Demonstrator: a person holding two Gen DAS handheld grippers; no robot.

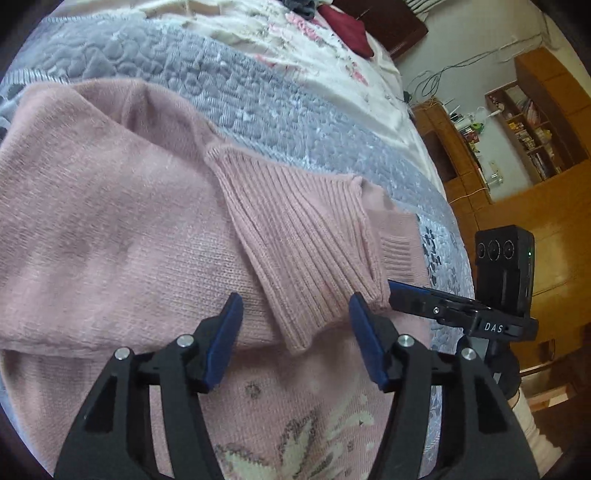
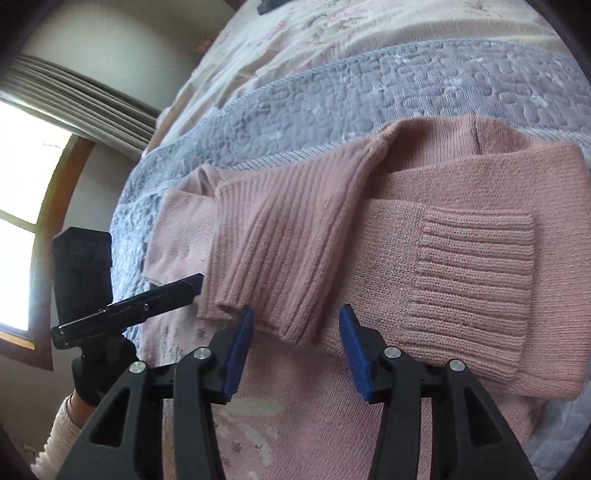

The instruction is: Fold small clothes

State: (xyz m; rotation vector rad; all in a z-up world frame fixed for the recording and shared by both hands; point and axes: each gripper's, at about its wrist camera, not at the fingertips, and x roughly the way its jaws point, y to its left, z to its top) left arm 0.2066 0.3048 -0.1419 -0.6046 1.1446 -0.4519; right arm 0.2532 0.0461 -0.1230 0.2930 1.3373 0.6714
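- A bed takes up most of both views, covered by a grey-blue quilted bedspread (image 1: 207, 85) with a cream floral sheet (image 1: 295, 40) beyond it.
- A pink knitted sweater (image 1: 92, 221) lies flat on the grey-blue quilted bedspread, its front bearing a pale flower pattern near the bottom of each view.
- Both sleeves are folded across the body of the sweater: one ribbed sleeve cuff (image 1: 306, 258) lies diagonally over the middle, and in the right wrist view a second ribbed cuff (image 2: 476, 280) lies flat just beside it.
- Wooden shelves (image 1: 535, 136) stand against the wall beyond the bed; a dark red cloth (image 1: 347, 29) rests at the far end.
- The left gripper (image 1: 295, 325) hovers just above the diagonal cuff, its blue-padded fingers (image 1: 225, 332) spread apart and holding nothing.
- The right gripper (image 2: 297, 328) sits over the same cuff end, its blue pads (image 2: 240, 350) likewise spread wide and empty.
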